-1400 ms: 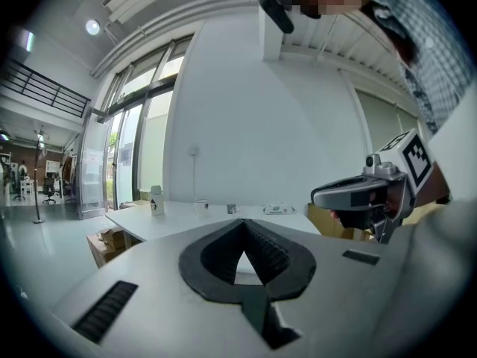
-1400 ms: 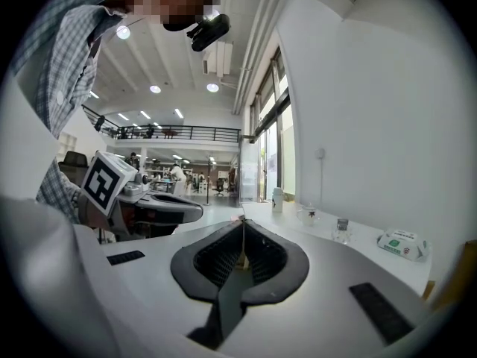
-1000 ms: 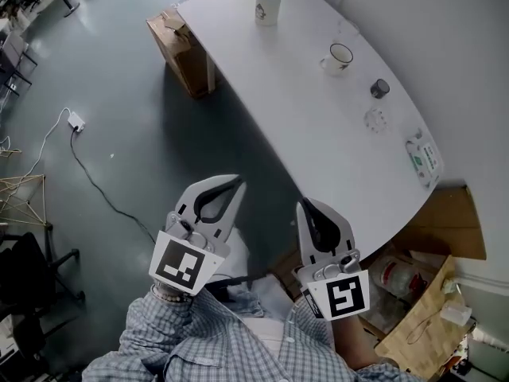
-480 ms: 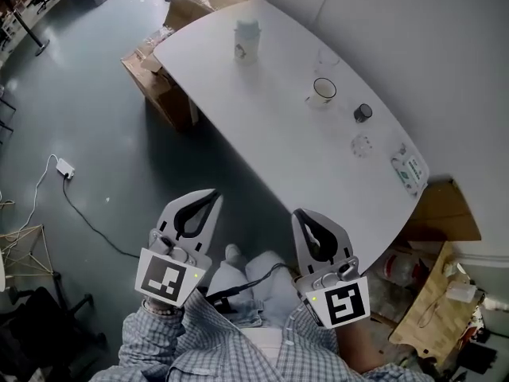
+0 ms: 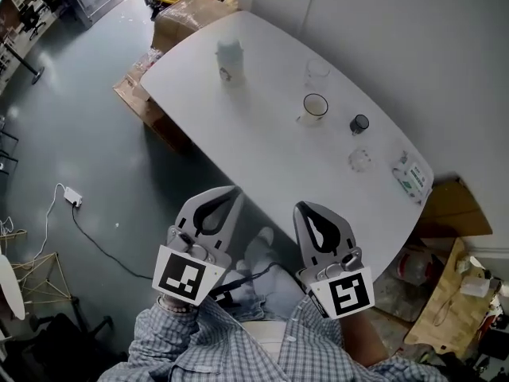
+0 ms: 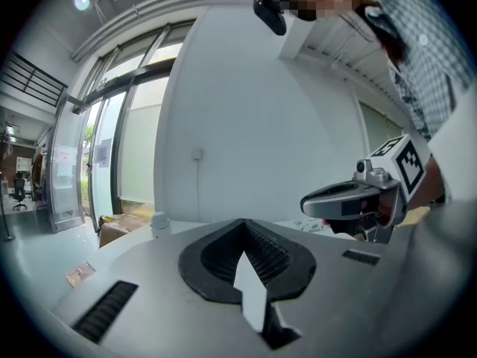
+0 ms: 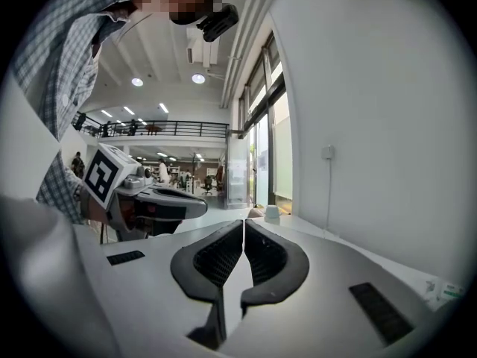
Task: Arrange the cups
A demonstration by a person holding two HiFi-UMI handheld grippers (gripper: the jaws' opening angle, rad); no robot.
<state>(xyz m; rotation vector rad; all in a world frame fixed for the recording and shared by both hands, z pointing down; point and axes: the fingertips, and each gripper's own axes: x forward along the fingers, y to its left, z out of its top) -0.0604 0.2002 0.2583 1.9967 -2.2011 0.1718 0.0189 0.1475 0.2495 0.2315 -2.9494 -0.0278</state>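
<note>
On the white oval table (image 5: 262, 146) stand a white lidded cup (image 5: 229, 60), a clear glass (image 5: 316, 73), a white mug with a dark rim (image 5: 313, 107), a small dark cup (image 5: 359, 123) and a small clear cup (image 5: 359, 161). My left gripper (image 5: 229, 193) and right gripper (image 5: 307, 209) hang side by side short of the table's near edge, both shut with nothing between the jaws. In the left gripper view the left gripper (image 6: 242, 230) points at the table, with the lidded cup (image 6: 159, 222) far off. The right gripper (image 7: 243, 228) also sees the lidded cup (image 7: 272, 213).
A flat green-and-white packet (image 5: 411, 174) lies at the table's right end. Cardboard boxes (image 5: 179, 14) stand on the floor beyond the far end and another box (image 5: 449, 209) with bags at the right. A white wall runs behind the table. A cable (image 5: 95, 229) lies on the grey floor.
Both grippers and the head have come closer to the table, still shut and side by side. The table now lies more centred and the cups nearer in view.
</note>
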